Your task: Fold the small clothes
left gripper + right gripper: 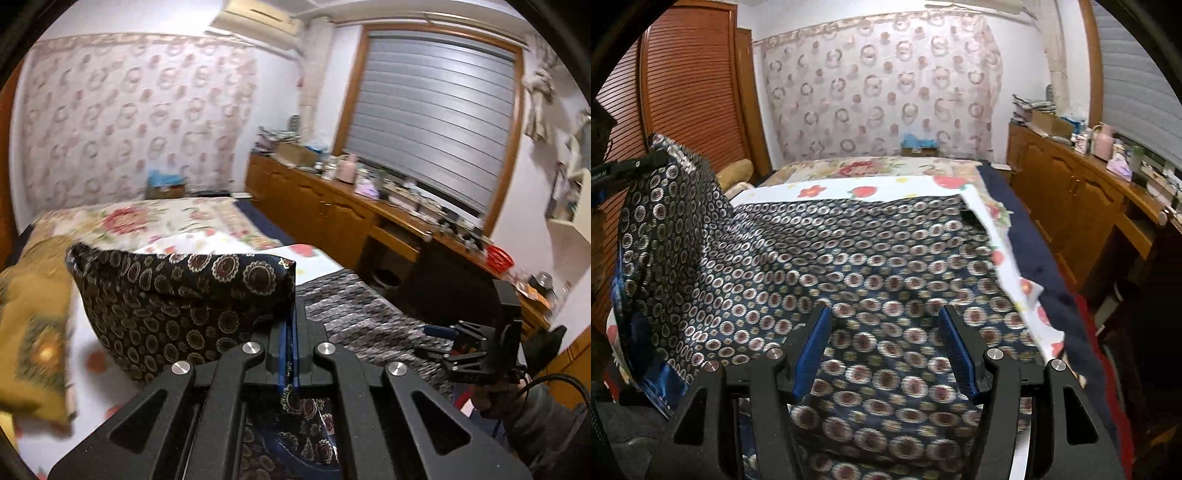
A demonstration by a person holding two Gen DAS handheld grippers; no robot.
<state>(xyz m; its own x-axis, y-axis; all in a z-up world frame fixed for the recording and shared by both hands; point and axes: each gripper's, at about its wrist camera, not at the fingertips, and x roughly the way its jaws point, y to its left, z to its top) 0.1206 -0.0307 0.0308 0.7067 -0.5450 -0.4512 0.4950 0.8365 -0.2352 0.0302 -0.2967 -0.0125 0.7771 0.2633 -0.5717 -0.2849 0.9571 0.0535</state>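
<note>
Meanwhile left hand-held gripper point(289, 328) pinches the patterned cloth's point(871, 258) raised edge; right hand-held gripper point(884, 347) spread above it.

I see a bedroom: a floral curtain point(879, 85) covers the far wall, a wooden cabinet run point(314, 199) stands under a shuttered window point(436, 110), and a louvred wardrobe point(683, 81) stands left.
</note>
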